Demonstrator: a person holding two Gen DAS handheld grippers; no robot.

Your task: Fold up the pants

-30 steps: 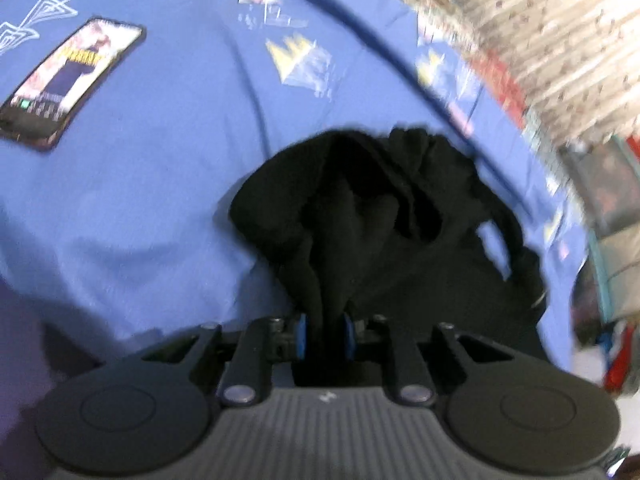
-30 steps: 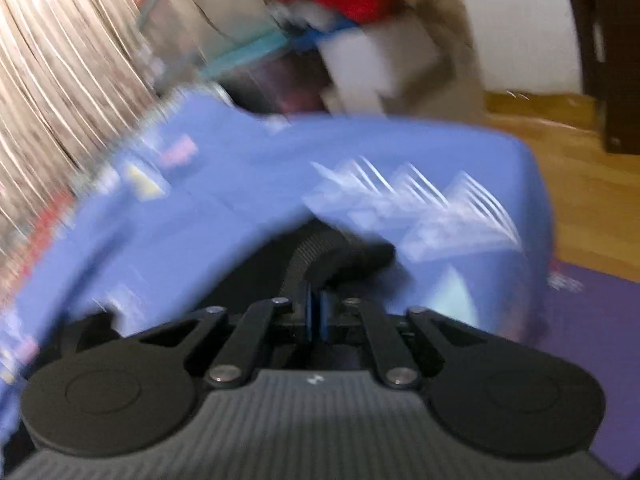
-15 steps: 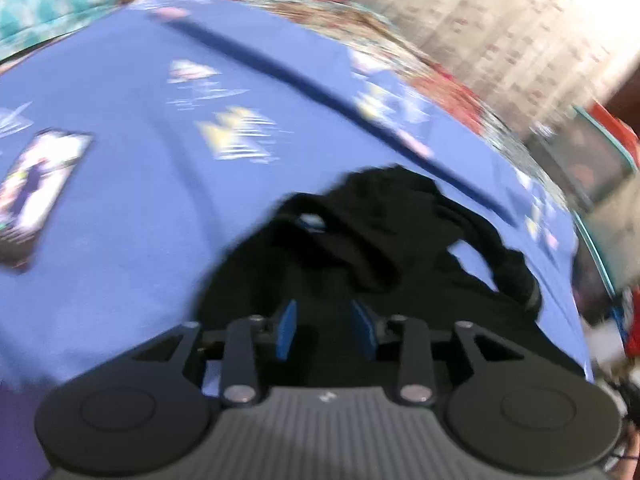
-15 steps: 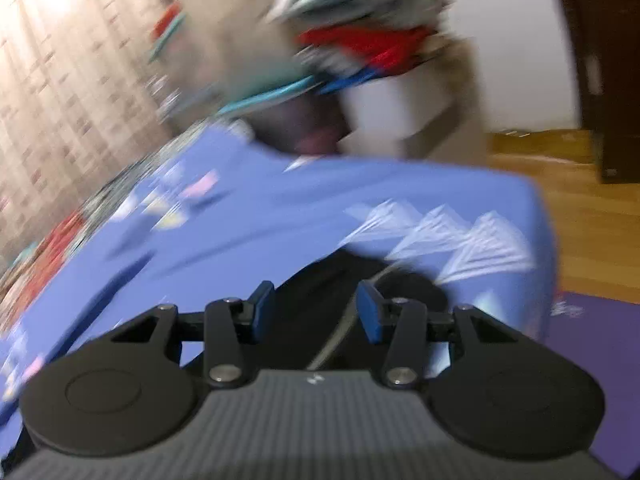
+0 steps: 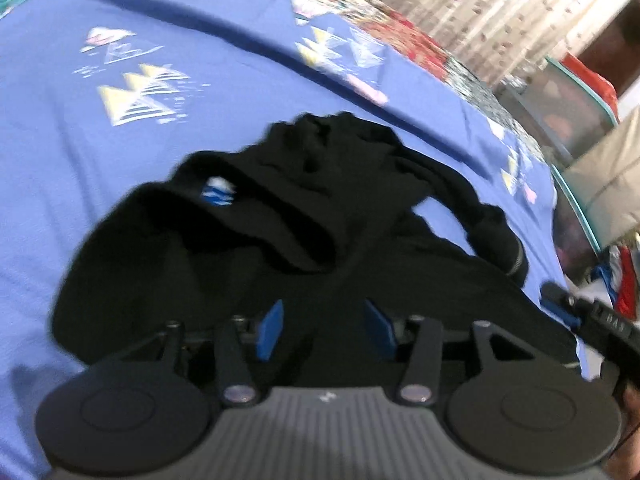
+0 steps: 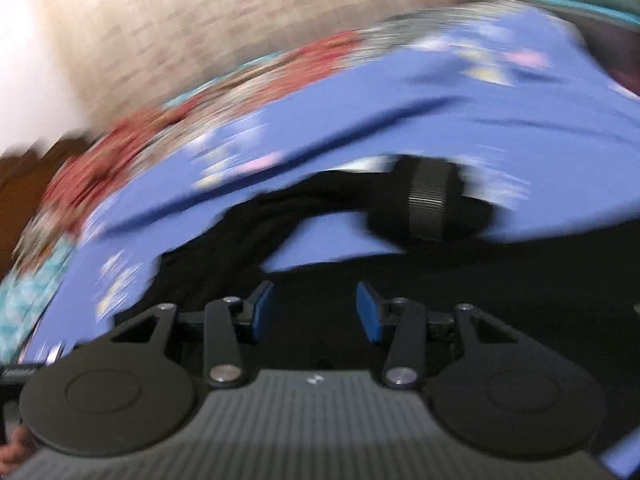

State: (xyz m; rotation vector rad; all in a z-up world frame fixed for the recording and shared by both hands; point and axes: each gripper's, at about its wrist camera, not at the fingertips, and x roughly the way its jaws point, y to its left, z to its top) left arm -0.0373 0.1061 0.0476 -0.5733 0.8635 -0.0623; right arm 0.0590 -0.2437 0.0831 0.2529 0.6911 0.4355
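Spread over a blue patterned bedsheet (image 5: 224, 60), the black pants (image 5: 304, 208) lie rumpled beneath both tools, the left gripper (image 5: 325, 330) having just parted its jaws and the right gripper (image 6: 313, 310) part-open, neither blue pad pressing cloth, while blur smears the right view.

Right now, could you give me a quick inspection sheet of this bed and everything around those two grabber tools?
Surface: blue bedsheet with pale triangle prints, creased.
Job's things: black pants lie crumpled in a heap, not yet folded; ribbed cuff lies on the sheet.
Clutter: nothing seen on the sheet besides the pants.
Grippers: left gripper open above the fabric, its jaws have just been opening; right gripper open over the pants, having just opened, nothing pinched.
Cables: nothing seen.
Surroundings: patterned curtain, floral quilt at the far edge, storage bins of clothes.
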